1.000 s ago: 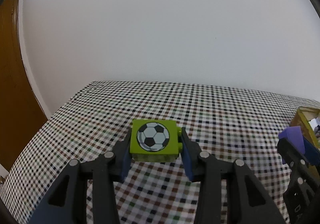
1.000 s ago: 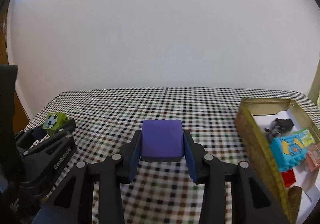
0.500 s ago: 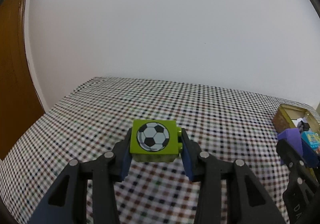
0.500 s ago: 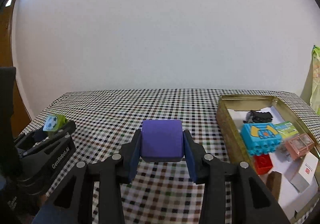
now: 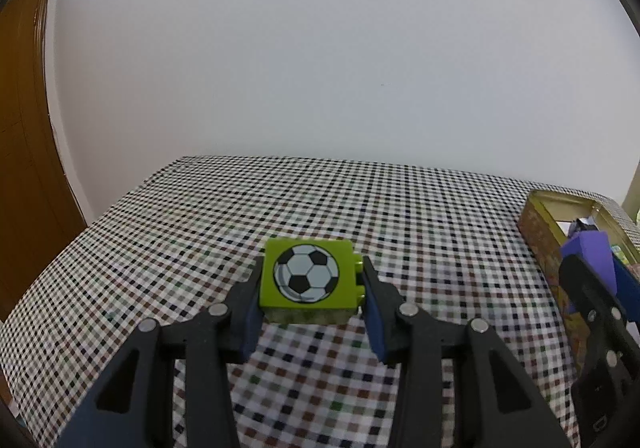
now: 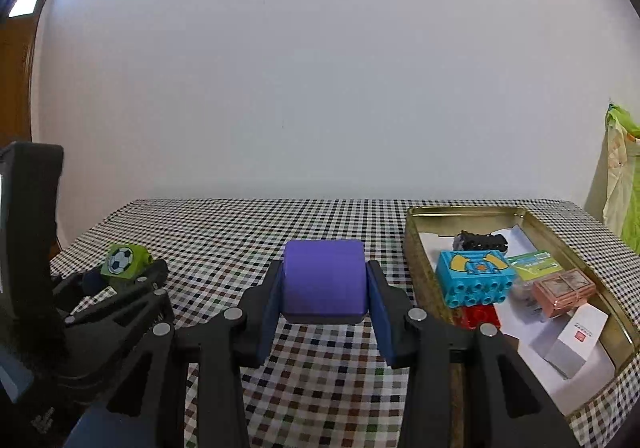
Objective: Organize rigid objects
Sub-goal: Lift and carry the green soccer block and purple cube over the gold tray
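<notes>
Both grippers have swung right toward the gold tin, now fully in view: left gripper clamps the green football block, right gripper clamps the purple block, both carried above the checked cloth, so deposit appears imminent.

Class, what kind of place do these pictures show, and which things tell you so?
Probably a room in a home: a table with a checked cloth against a plain white wall, a wooden door, and a tin of toy bricks.
</notes>
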Demonstrator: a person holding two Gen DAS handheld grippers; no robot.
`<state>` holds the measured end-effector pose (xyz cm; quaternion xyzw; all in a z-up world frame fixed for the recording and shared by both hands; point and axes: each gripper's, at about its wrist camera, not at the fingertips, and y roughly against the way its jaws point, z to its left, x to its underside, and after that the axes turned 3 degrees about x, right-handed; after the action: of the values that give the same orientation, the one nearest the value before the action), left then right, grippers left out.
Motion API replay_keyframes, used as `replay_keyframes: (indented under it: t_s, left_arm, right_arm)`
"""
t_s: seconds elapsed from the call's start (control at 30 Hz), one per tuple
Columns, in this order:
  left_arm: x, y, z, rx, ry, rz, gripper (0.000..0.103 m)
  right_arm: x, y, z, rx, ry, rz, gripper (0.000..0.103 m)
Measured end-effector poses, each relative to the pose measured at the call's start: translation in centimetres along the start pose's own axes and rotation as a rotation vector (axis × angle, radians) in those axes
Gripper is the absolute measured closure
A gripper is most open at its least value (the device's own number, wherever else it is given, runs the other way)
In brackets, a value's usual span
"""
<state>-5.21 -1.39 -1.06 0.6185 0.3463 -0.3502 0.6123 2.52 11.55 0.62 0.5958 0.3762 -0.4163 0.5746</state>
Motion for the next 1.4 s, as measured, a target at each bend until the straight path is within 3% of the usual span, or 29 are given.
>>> replay_keyframes:
  t_s: [1.4]
  left_arm:
    - [2.3, 4.6, -7.5, 0.077, -0.065, -0.010, 0.061]
  right_arm:
    - [1.4, 6.2, -7.9, 0.064, -0.054, -0.068, 0.060]
